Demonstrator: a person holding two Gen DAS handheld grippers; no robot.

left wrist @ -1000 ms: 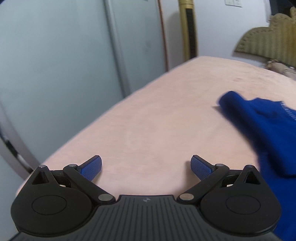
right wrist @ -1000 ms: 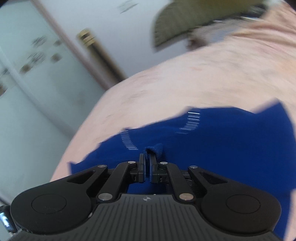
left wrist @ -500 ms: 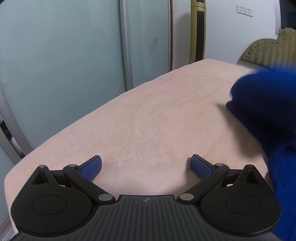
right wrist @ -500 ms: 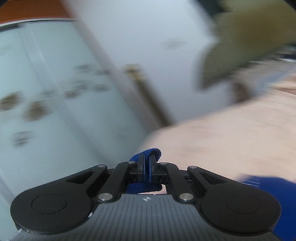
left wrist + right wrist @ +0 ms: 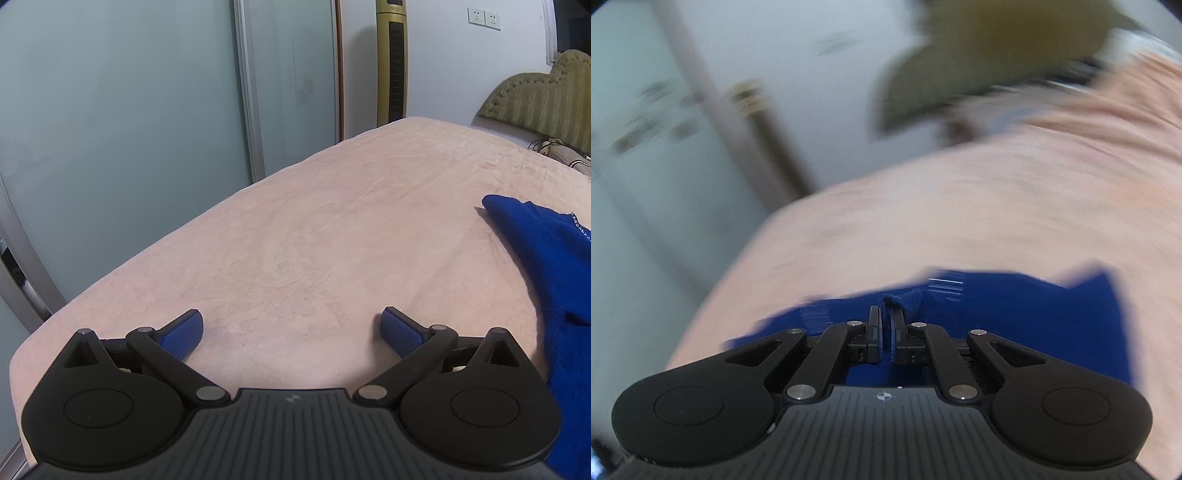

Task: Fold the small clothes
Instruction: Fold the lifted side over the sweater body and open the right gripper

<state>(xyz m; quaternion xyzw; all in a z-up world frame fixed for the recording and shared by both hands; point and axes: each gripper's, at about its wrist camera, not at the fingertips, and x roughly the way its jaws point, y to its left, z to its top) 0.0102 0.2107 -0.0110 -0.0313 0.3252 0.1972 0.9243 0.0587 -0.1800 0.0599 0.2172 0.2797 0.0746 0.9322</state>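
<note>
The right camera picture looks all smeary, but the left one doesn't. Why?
Right wrist view: motion blur smears the pink bed cover and blue garment; only the right gripper, shut on a fold of it, looks sharp. Left wrist view: crisp, but fisheye bends the sliding door frame; the left gripper is open.

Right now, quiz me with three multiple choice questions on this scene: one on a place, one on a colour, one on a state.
1. Where does the garment lie on the bed in the left wrist view?
A. far left
B. right side
C. centre

2. What colour is the garment?
A. red
B. white
C. blue

3. How is the right claw?
A. shut on fabric
B. wide open
C. out of view

Answers: 1 B, it fills the right edge, beside the open left claw. 2 C, deep blue cloth. 3 A, a fold sticks up between its fingers.
</note>
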